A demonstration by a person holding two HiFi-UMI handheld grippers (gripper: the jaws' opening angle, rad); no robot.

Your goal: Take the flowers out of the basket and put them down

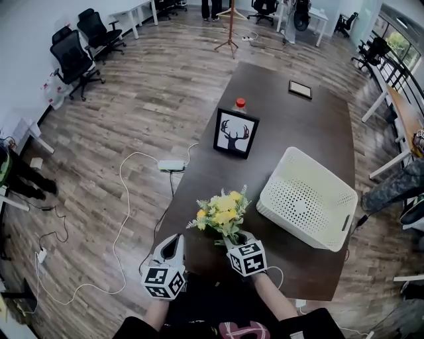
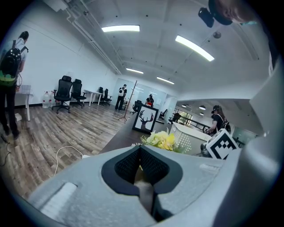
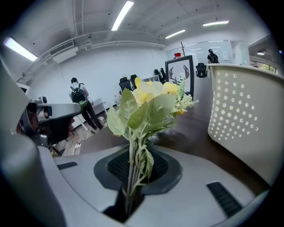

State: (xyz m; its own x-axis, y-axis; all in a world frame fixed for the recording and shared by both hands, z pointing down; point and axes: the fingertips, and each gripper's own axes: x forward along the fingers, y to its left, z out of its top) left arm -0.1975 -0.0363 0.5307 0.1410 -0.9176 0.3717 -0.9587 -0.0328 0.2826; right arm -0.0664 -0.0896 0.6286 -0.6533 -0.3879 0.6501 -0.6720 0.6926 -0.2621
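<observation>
You stand on a wood-plank floor (image 1: 126,106), and a long dark table (image 1: 291,132) runs away from you toward twelve o'clock. At about ten o'clock, black office chairs (image 1: 74,58) stand near a white wall (image 1: 26,40). White desks (image 1: 134,13) sit far off at eleven. A wooden coat stand (image 1: 230,41) stands at twelve, beyond the table's far end. Windows (image 1: 399,45) show at about two o'clock, above a pale desk (image 1: 405,116). A white power strip (image 1: 171,165) lies on the floor at eleven, close to the table's edge. Overhead, long light strips (image 2: 120,29) glow on the ceiling (image 2: 151,53).

Yellow flowers (image 1: 223,213) out, just beside white basket (image 1: 311,177).
</observation>
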